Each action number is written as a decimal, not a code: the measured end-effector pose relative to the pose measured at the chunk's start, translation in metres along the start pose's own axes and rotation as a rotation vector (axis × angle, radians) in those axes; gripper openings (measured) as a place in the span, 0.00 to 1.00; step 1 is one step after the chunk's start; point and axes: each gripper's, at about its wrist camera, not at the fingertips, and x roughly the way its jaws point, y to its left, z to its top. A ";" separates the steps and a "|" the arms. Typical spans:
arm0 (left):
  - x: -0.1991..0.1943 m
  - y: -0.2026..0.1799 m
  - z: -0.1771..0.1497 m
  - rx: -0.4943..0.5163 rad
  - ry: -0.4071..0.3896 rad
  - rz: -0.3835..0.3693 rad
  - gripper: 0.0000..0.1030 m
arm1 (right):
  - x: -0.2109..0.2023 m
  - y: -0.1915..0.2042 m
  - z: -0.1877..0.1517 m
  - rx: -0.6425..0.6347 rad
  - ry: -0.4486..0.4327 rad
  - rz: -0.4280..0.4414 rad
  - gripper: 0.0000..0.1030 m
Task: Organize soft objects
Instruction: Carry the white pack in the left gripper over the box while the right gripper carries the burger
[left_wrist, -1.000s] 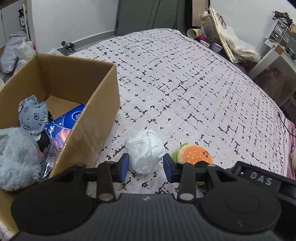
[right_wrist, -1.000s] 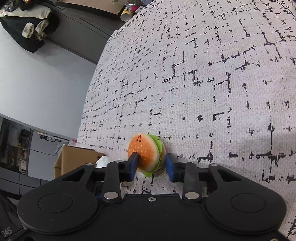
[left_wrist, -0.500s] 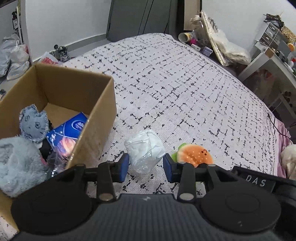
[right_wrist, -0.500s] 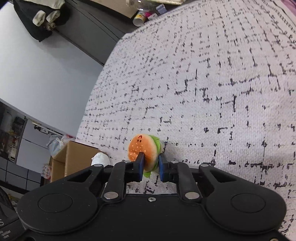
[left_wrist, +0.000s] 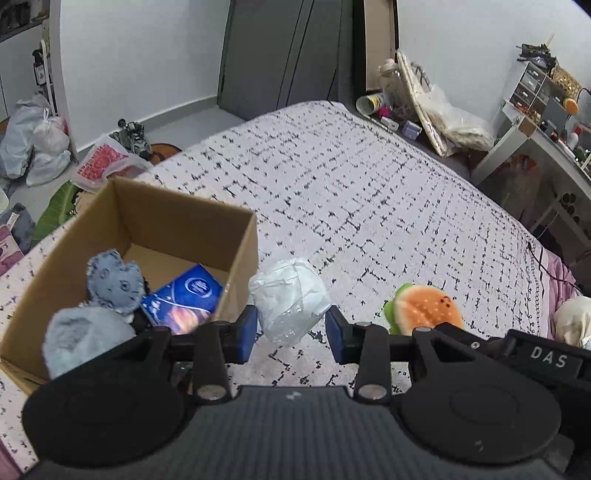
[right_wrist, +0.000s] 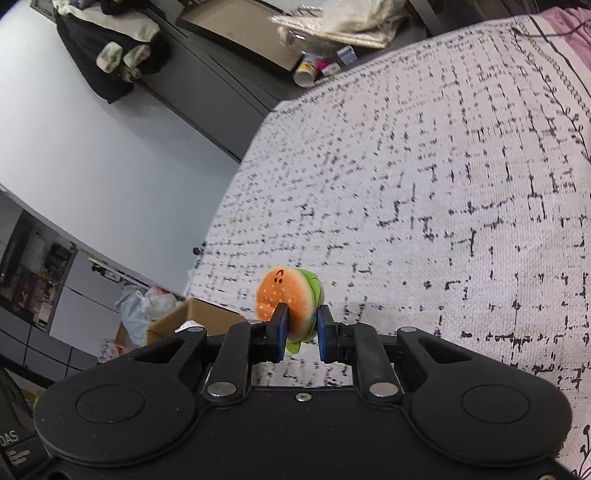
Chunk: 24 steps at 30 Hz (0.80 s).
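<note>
My right gripper (right_wrist: 301, 328) is shut on a small plush burger (right_wrist: 286, 297) with an orange bun and green lettuce, lifted above the bed. The burger also shows at the right of the left wrist view (left_wrist: 424, 308). My left gripper (left_wrist: 290, 332) holds a crumpled white wrapped bundle (left_wrist: 290, 299) between its blue pads, raised beside a cardboard box (left_wrist: 240, 240). The box holds a grey patchwork plush (left_wrist: 114, 282), a fluffy grey plush (left_wrist: 83, 336) and a blue packet (left_wrist: 188, 299).
The bed (left_wrist: 369, 192) has a white cover with black dashes. Bags and clutter (left_wrist: 33, 144) lie on the floor at the left. A desk with drawers (left_wrist: 535, 110) stands at the right, and a dark wardrobe (left_wrist: 288, 48) behind the bed.
My right gripper closed on the burger and lifted it off the bed. My left gripper rose with the white bundle; the box now looks lower and farther.
</note>
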 end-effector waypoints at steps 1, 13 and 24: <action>-0.003 0.001 0.001 0.000 -0.005 0.000 0.38 | -0.003 0.002 0.001 -0.004 -0.007 0.008 0.16; -0.036 0.016 0.015 0.003 -0.059 -0.012 0.38 | -0.026 0.031 0.003 -0.074 -0.058 0.074 0.16; -0.050 0.045 0.030 -0.011 -0.087 -0.016 0.38 | -0.024 0.050 -0.001 -0.145 -0.082 0.089 0.16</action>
